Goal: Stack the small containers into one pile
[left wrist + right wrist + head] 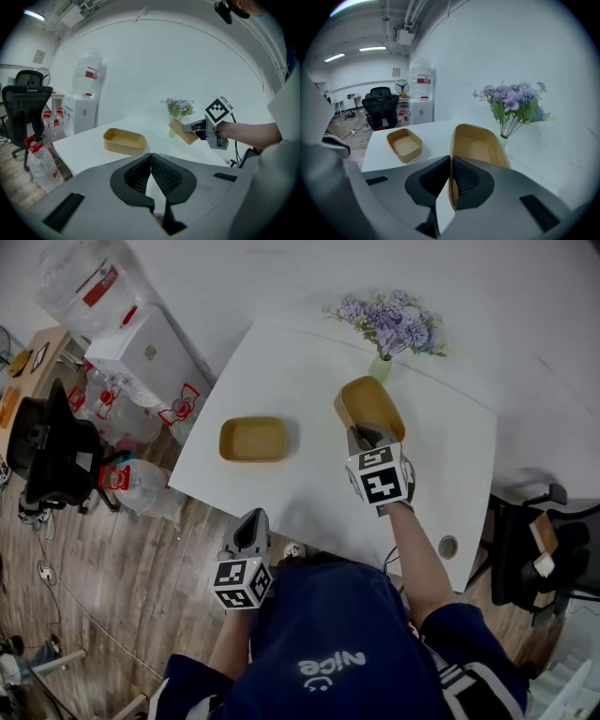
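1. White table (309, 371) is bearing the flat container (252, 439), well apart from both grippers.
2. I'm pinching the rim of the tilted container (370, 404) with my right gripper (362, 435).
3. My left gripper (251, 519) is hovering, jaws pressed together, empty.

In the head view, the marker cube of the right claw (364, 432) covers most of its jaws and the near rim of the tilted tan rounded paper container (371, 405). Just behind that container, the pale green vase (380, 369) under the purple flower bunch (389, 322) shows only its top. In the right gripper view the container's near wall vanishes between the jaws. Far left of the container, the print on the clear water bottle (86, 86) is too small to read.
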